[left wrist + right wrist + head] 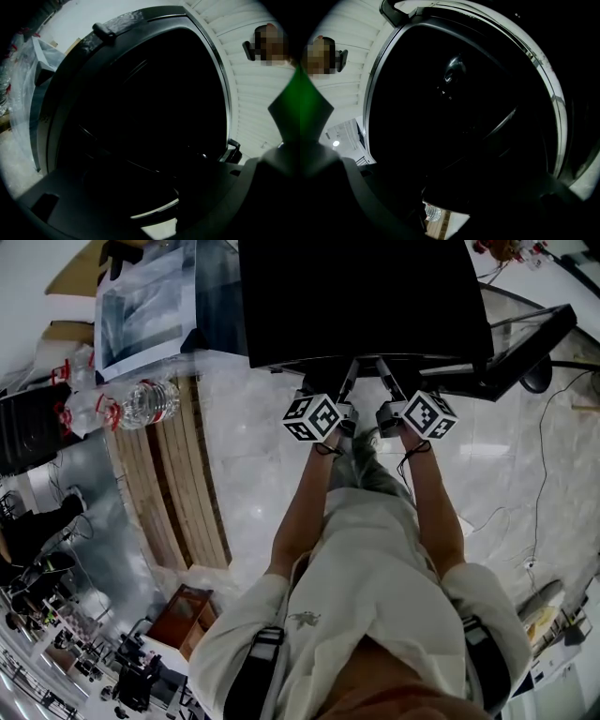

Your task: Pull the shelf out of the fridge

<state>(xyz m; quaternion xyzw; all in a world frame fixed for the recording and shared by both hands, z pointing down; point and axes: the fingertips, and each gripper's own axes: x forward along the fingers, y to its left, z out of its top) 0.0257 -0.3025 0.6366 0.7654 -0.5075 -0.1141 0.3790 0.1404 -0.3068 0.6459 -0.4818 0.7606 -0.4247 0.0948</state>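
As a person in a pale shirt stands over a black fridge, the left tool and right tool reach side by side into its open front, both released, jaws spread wide and clamping nothing. Inside the dark cabinet sits the shelf, its pale front edge lying between the left tool's jaws. Nearby, water bottles rest on a wooden pallet

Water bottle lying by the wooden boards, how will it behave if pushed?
Probably rolls easily: the water bottle lies on its side and is round. Its clear ribbed plastic likely flexes under a squeeze. How full it is I cannot tell.
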